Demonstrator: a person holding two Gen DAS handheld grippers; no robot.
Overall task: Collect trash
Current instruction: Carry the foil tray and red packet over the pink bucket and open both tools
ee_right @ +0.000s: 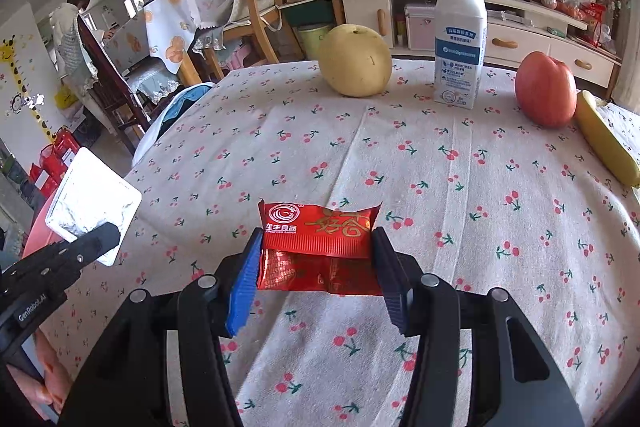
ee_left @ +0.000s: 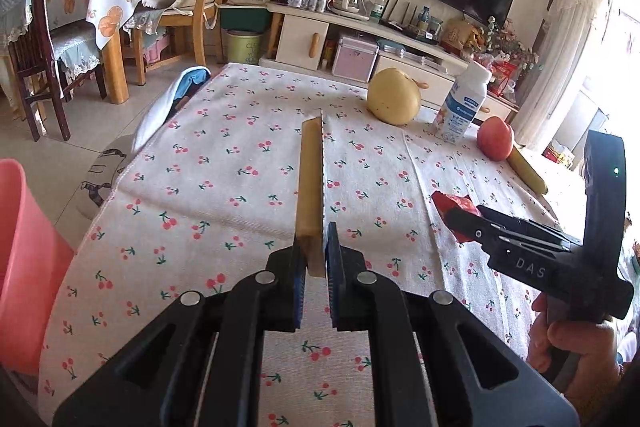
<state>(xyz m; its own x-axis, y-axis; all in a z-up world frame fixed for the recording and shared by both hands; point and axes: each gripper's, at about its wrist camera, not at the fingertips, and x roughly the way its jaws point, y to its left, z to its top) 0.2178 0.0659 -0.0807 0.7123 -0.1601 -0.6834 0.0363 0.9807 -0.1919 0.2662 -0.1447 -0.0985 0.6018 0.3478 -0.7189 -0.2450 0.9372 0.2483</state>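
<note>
My left gripper point(ee_left: 314, 251) is shut on a flat foil packet point(ee_left: 311, 187), which shows edge-on, tan with a serrated rim. From the right wrist view that packet point(ee_right: 90, 199) is silver and held up over the table's left edge by the left gripper point(ee_right: 105, 234). My right gripper point(ee_right: 317, 243) is shut on a red snack wrapper point(ee_right: 320, 223), with the pads pressing its two ends above the cherry-print cloth point(ee_right: 400, 163). In the left wrist view the right gripper point(ee_left: 456, 217) holds the red wrapper point(ee_left: 454, 203) at the right.
A pink bin point(ee_left: 24, 259) stands beside the table's left edge. A yellow pear point(ee_right: 355, 61), a white milk bottle point(ee_right: 460, 39), a red apple point(ee_right: 545, 90) and a banana point(ee_right: 606, 143) sit along the far side. Chairs and a TV cabinet stand beyond.
</note>
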